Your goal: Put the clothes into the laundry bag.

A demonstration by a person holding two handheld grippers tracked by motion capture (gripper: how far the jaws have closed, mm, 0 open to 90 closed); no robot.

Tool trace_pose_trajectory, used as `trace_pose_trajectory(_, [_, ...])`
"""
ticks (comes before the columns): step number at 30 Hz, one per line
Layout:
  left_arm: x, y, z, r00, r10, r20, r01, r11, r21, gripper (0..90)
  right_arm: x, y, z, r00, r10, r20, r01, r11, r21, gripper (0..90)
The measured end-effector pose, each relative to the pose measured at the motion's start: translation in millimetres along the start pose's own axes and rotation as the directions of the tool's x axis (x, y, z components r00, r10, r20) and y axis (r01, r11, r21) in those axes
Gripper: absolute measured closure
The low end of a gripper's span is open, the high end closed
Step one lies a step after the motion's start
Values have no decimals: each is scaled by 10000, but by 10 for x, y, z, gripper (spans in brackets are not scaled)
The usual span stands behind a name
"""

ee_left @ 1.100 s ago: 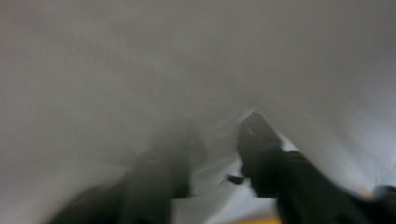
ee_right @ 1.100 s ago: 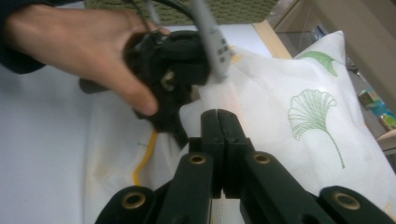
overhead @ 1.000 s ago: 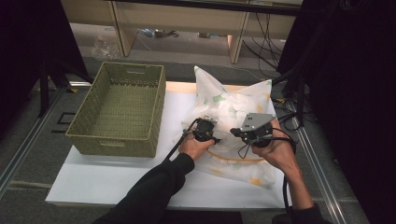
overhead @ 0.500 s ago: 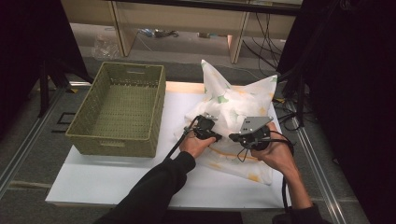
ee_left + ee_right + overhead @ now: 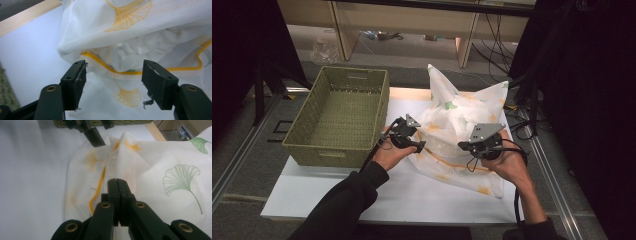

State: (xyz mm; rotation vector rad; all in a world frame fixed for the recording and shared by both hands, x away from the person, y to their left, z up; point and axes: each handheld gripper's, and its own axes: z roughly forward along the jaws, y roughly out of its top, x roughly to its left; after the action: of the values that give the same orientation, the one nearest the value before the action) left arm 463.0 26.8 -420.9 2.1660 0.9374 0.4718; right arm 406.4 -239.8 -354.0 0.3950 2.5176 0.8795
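Left hand-held gripper (image 5: 113, 80): jaws apart, facing cloth bag (image 5: 457, 125)
Right hand-held gripper (image 5: 117, 187): jaws pressed together against cloth bag
Basket (image 5: 339, 117): left on table (image 5: 412, 195)

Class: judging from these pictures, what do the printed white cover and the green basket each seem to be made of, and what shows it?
Printed white cover: apparently thin woven fabric, matte; it creases softly and shows a fine weave, ginkgo-leaf print and yellow piping. Green basket: woven strands, perhaps wicker or plastic; the look leaves that open.
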Motion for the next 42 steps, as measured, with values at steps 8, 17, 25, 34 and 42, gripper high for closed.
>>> trace_pose_trajectory(8, [144,-70,295,9943,-991,-397,1030,9885,1106,312,-1,1,5,9999,82,-99,-80,9999,129,900])
trace_pose_trajectory(17, [89,-102,412,9996,-273,25,262,9797,1987,780,-3,-19,10,9999,148,-77,-147,9999,60,900])
trace_pose_trajectory(25, [-171,-252,-10,9892,905,1155,-1093,9797,1680,837,-16,-40,10,9997,227,-102,-226,9997,98,900])
trace_pose_trajectory(34, [-96,-475,-258,9960,379,812,-493,9885,1431,710,-7,-14,52,9999,15,-168,-13,9999,156,900])
trace_pose_trajectory(42, [-125,-351,8,9997,-173,193,144,9896,1431,419,1,-12,66,9997,109,-230,-104,9998,197,900])
